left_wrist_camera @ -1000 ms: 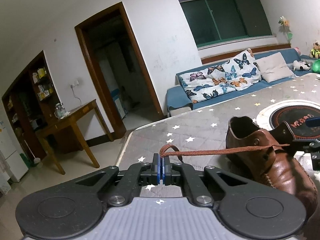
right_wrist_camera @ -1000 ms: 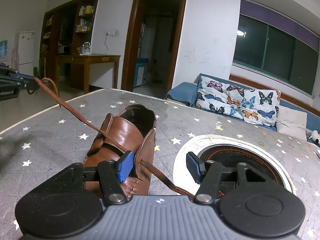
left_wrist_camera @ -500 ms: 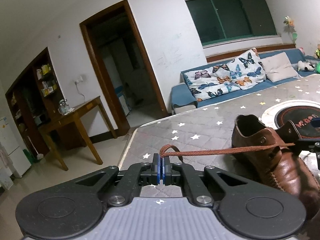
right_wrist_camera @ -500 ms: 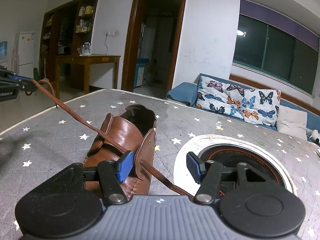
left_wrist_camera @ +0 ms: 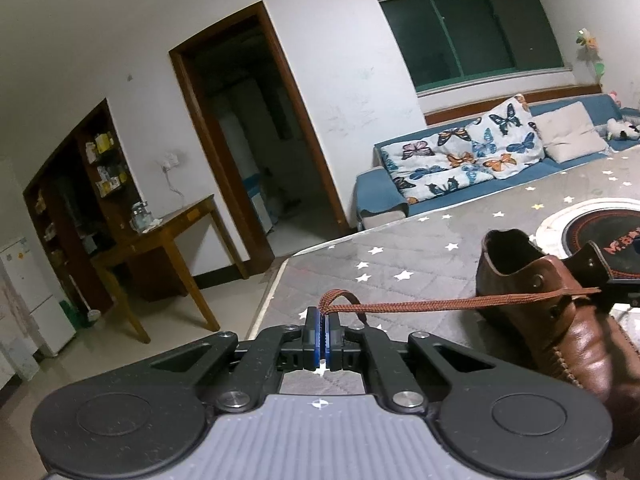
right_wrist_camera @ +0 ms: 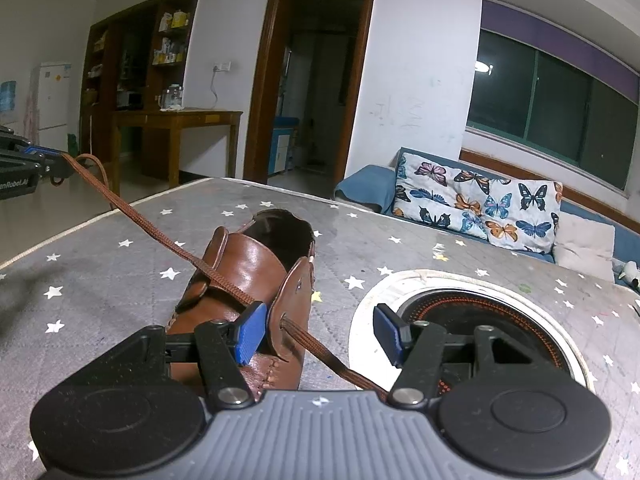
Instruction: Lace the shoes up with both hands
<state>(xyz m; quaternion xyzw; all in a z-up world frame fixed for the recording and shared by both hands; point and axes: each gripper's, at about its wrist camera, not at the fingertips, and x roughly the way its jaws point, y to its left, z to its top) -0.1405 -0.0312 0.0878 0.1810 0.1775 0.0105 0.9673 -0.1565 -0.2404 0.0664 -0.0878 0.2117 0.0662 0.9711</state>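
So, taking the left wrist view first:
Left gripper [left_wrist_camera: 321, 334]: its blue pads are pressed together on the brown shoelace [left_wrist_camera: 440, 305], pinching it close to a small loop that pokes up above the fingers.
Lace run: from the pinch it stretches almost level and taut across to the brown leather shoe [left_wrist_camera: 560, 328]; I judge the pull is there to draw slack through the eyelets and keep the strand clear of the mat.
Shoe place: it sits on the grey star-printed mat [left_wrist_camera: 400, 256], at the right of this view, just beside the round dark plate [left_wrist_camera: 600, 228] set in the surface.
Shoe axis: the open heel collar lies farther from the camera, the toe runs toward the lower right edge.

Right wrist view next:
Right gripper [right_wrist_camera: 316, 332]: spread, nothing pressed between its pads; its left pad sits against the inner face of the shoe's raised eyelet flap [right_wrist_camera: 298, 304], likely steadying the shoe against the pull.
Lace path: one strand crosses the tongue up-left to the left gripper [right_wrist_camera: 36, 164]; another leaves an eyelet in the flap and trails down toward the camera, passing between the open fingers unheld.
Shoe axis here: long axis runs away from the camera, heel opening far, toe hidden beneath the gripper body.
Stage, as I judge it: tensioning one lace end, lacing unfinished.
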